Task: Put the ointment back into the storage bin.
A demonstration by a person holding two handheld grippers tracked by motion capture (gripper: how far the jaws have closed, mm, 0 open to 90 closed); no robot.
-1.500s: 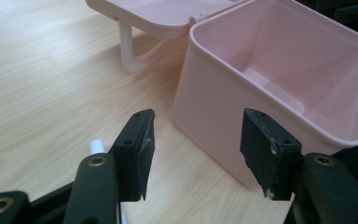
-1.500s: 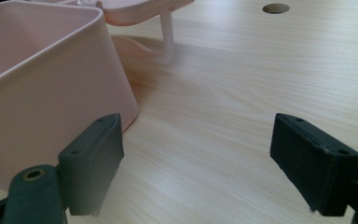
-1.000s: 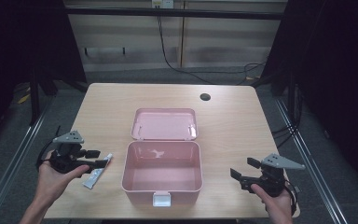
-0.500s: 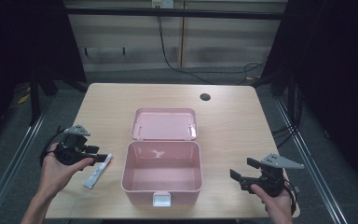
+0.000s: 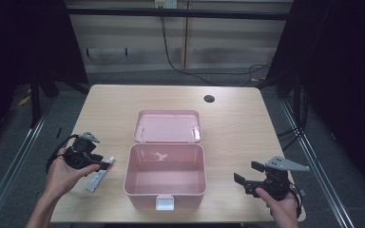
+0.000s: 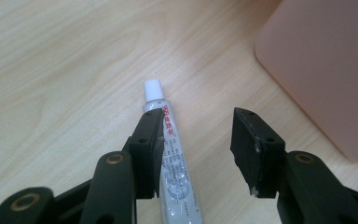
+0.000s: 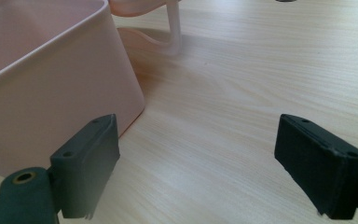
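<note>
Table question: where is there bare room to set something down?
The table is bare behind the lid, past the hole, and between box and right gripper. It's crowded left of the box: tube, left gripper.

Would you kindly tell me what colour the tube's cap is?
White; the tube and its cap show best in the left gripper view.

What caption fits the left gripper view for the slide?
Open left claw poised over a white tube on the table, beside the pink box.
</note>
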